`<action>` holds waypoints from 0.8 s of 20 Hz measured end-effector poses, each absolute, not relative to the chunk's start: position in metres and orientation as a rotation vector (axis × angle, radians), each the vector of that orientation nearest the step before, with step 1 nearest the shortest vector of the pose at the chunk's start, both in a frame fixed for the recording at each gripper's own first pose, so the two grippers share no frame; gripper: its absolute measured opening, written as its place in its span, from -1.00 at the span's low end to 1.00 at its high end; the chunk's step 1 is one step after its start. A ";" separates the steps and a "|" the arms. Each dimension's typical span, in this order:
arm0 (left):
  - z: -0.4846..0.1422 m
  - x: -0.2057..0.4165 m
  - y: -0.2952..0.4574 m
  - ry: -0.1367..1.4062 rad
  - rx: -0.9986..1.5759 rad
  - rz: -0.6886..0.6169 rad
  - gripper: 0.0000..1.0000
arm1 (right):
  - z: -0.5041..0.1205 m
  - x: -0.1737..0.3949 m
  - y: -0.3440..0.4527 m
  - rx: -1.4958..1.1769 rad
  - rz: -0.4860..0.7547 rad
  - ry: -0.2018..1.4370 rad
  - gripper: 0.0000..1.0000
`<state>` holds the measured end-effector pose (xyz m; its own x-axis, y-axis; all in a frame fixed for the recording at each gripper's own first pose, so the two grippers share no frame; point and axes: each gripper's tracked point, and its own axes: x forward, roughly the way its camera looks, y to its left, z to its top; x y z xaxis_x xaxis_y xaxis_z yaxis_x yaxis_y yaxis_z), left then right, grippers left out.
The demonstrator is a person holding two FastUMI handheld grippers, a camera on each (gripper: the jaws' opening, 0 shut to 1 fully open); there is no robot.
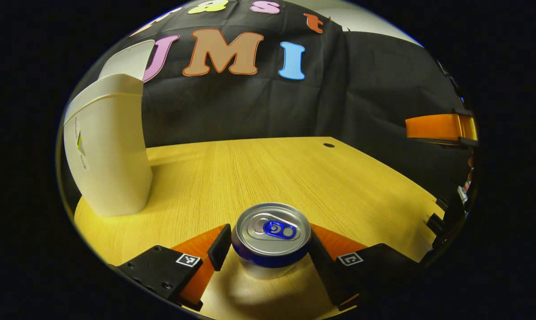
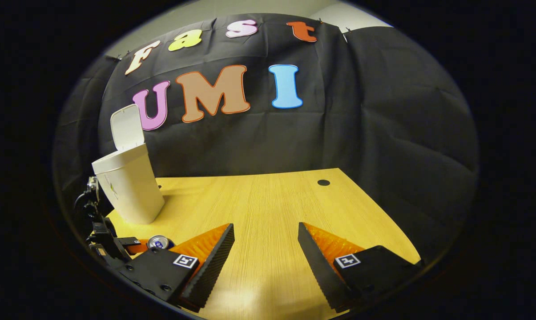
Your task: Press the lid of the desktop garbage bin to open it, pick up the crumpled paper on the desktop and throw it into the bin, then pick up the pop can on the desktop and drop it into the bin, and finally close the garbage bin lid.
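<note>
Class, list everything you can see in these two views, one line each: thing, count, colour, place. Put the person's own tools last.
Garbage bin: one, white, upright at the table's far left, lid raised.
Pop can: one, silver top with a blue tab and blue rim, upright on the near part of the table, between the left tool's fingers.
Table: one, light yellow wood grain, with a small dark hole near its far right corner.
Booth wall: black cloth, behind the table.
Left tool: one, fingers either side of the can; contact cannot be confirmed.
Right tool: one, open, over bare table right of the can.
</note>
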<state>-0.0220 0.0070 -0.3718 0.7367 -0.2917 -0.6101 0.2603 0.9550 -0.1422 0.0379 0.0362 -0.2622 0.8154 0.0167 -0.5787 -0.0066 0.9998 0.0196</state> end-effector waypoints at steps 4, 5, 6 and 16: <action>-0.370 -0.017 0.014 0.677 -0.047 -0.286 0.57 | -0.263 0.031 0.039 0.013 0.018 0.622 0.96; -0.364 -0.014 0.015 0.666 -0.052 -0.285 0.57 | -0.263 0.029 0.040 0.012 0.019 0.624 0.92; -0.356 -0.010 0.015 0.649 -0.054 -0.284 0.57 | -0.264 0.028 0.043 0.013 0.022 0.627 0.92; -0.217 0.050 0.028 0.382 -0.055 -0.303 0.54 | -0.250 0.033 0.087 0.044 0.098 0.594 0.92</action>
<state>0.0499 0.0280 -0.2169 0.8835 -0.3014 -0.3587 0.2808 0.9535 -0.1095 0.0334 0.0874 -0.2500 0.8242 0.1052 -0.5565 -0.0799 0.9944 0.0697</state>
